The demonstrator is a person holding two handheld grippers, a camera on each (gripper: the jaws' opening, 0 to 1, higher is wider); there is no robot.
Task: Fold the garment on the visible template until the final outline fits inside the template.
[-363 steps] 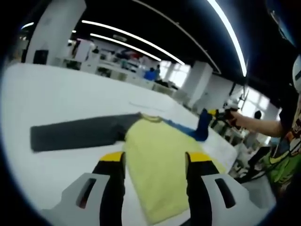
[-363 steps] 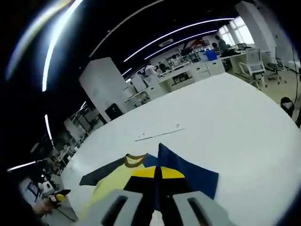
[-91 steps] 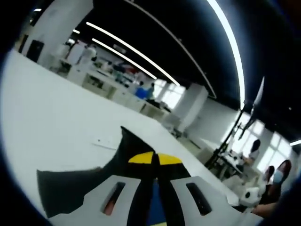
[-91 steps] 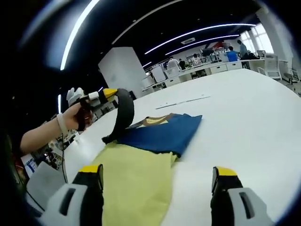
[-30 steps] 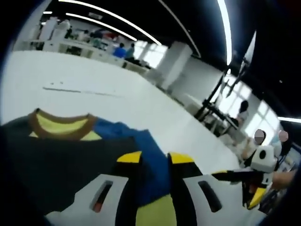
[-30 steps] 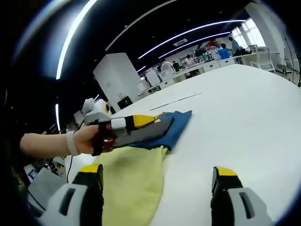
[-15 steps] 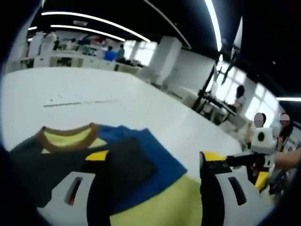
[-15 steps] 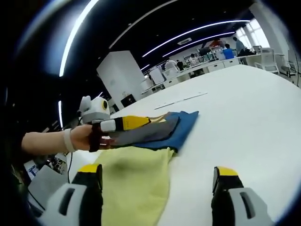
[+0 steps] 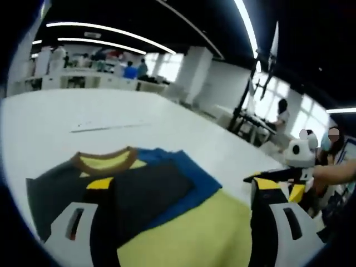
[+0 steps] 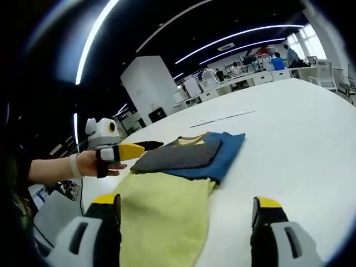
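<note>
The garment lies on the white table (image 10: pixel 300 139): a yellow body (image 10: pixel 161 217) with a brown collar (image 10: pixel 192 140). Its blue sleeve (image 10: pixel 225 156) is folded across the chest, and the grey sleeve (image 10: pixel 178 154) lies flat on top of it. In the left gripper view the grey sleeve (image 9: pixel 147 194), blue sleeve (image 9: pixel 197 178) and yellow body (image 9: pixel 189 236) sit between my jaws. My left gripper (image 9: pixel 182 183) is open and empty, just off the garment's side; it also shows as left gripper (image 10: pixel 130 150). My right gripper (image 10: pixel 187 201) is open above the yellow hem, holding nothing.
A thin dark line (image 10: pixel 222 118) is marked on the table beyond the collar. The right gripper (image 9: pixel 278 175) enters the left gripper view from the right, held by a hand (image 9: pixel 334 172). Desks, chairs and people stand far behind the table.
The left gripper has opened, let go of the grey sleeve and drawn back off the garment. The grey sleeve now rests flat over the blue sleeve. The right gripper stays open.
</note>
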